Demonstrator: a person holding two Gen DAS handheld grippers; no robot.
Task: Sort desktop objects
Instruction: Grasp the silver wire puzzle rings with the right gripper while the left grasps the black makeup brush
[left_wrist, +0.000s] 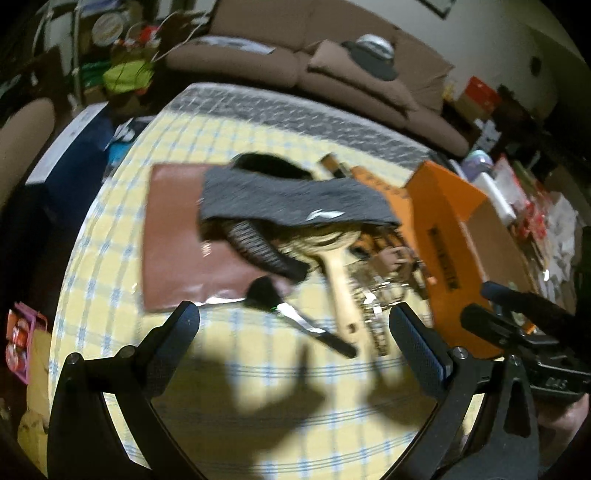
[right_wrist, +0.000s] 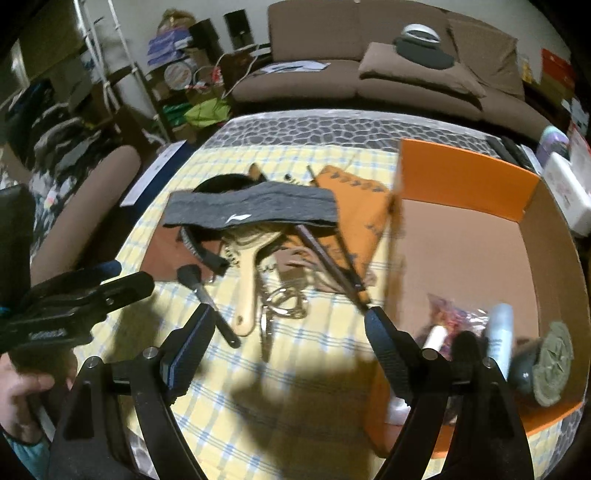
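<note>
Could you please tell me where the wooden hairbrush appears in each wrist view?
Left wrist view: wooden hairbrush right of centre, handle pointing down toward the camera, head under the grey headband.
Right wrist view: wooden hairbrush left of centre, handle down.
Shared landmark: the grey headband across the brush head.

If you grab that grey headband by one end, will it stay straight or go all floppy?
Probably floppy: the grey headband is soft knit cloth that sags over the wooden hairbrush beneath it. It looks light, so lifting it should be easy. It may drag on the pile, since it lies draped across other things.
</note>
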